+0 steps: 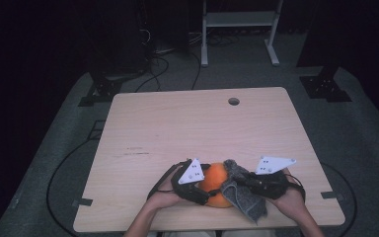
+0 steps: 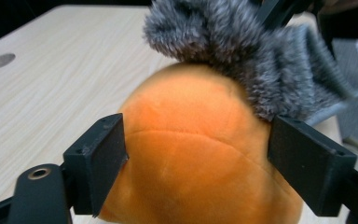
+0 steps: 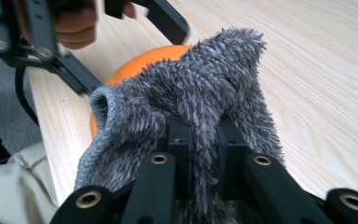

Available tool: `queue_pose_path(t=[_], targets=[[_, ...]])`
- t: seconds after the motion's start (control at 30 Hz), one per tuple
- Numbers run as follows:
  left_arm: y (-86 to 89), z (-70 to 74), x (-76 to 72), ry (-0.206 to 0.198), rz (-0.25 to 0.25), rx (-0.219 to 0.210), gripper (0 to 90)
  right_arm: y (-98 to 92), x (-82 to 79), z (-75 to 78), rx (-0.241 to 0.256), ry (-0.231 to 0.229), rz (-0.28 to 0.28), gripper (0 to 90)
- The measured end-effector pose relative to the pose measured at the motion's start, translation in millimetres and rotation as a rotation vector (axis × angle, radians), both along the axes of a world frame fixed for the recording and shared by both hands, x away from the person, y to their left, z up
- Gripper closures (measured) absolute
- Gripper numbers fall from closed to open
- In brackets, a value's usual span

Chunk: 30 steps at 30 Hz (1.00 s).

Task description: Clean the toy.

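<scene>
We find the orange plush [image 1: 216,183] at the near edge of the counter [image 1: 177,128], between the two hands, with a grey fuzzy sock [image 1: 244,195] draped against its right side and over its top. In the left gripper view the plush [image 2: 191,158] sits between the two black fingers [image 2: 103,158], which bracket it on either side and appear to press its flanks; we judge the left gripper [image 1: 197,190] clamped on the plush, holding it steady. In the right gripper view the sock [image 3: 191,107] is bunched between fingers [image 3: 179,140] drawn close together, so the right gripper [image 1: 242,181] has the fabric pinched, with the cuff opening turned toward the plush [image 3: 140,63]. We judge the step in hand to be drawing the sock over the plush, and it is early: most of the orange surface remains bare. The next move calls for the right gripper to carry the cuff farther across the crown while the left keeps its hold without trapping fabric. The plush lies close to the counter edge, so a hard pull risks sliding it off.
</scene>
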<state>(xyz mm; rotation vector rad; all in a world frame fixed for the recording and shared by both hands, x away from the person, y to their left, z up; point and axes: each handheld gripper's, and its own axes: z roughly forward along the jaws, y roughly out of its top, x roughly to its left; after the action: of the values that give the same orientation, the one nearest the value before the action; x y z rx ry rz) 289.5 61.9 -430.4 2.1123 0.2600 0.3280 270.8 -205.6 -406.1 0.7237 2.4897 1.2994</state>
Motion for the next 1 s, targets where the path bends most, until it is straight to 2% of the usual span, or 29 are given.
queue_pose_path(t=[0.1,0.2,0.27,0.37,0.47,0.6,0.77,0.87,0.93,1.0], targets=[[5.4,-3.2,3.2,0.035,0.017,0.013,23.3,-4.9,4.1,-2.5,0.041,0.035,0.012,78.5],[9.7,-4.6,6.3,0.069,0.024,0.019,24.2,-15.9,9.8,-10.1,0.033,0.066,-0.025,78.5],[8.9,-2.7,6.8,0.067,0.020,0.009,23.6,-20.4,9.9,-12.9,0.045,0.085,-0.041,78.4],[4.5,2.8,5.5,0.048,0.019,-0.039,16.2,-14.9,7.9,-10.5,0.032,0.061,-0.041,78.4],[1.2,-1.2,4.4,0.025,0.027,0.002,14.5,-11.3,8.5,-9.0,0.037,0.059,-0.023,78.4],[4.3,-3.9,7.6,0.065,0.036,0.006,19.4,-18.2,13.1,-15.8,0.045,0.094,-0.030,78.3],[10.3,-5.6,8.8,0.092,0.038,0.028,20.7,-28.7,19.4,-33.6,-0.015,0.166,-0.093,78.5],[15.4,-5.7,9.5,0.105,0.042,0.043,20.8,-28.9,17.6,-27.6,0.017,0.152,-0.090,78.5],[17.7,-6.1,11.1,0.117,0.045,0.041,20.8,-25.6,14.6,-20.7,0.054,0.134,-0.071,78.5],[19.3,-7.3,12.5,0.126,0.047,0.034,20.8,-23.0,13.4,-18.9,0.071,0.134,-0.053,78.5]])
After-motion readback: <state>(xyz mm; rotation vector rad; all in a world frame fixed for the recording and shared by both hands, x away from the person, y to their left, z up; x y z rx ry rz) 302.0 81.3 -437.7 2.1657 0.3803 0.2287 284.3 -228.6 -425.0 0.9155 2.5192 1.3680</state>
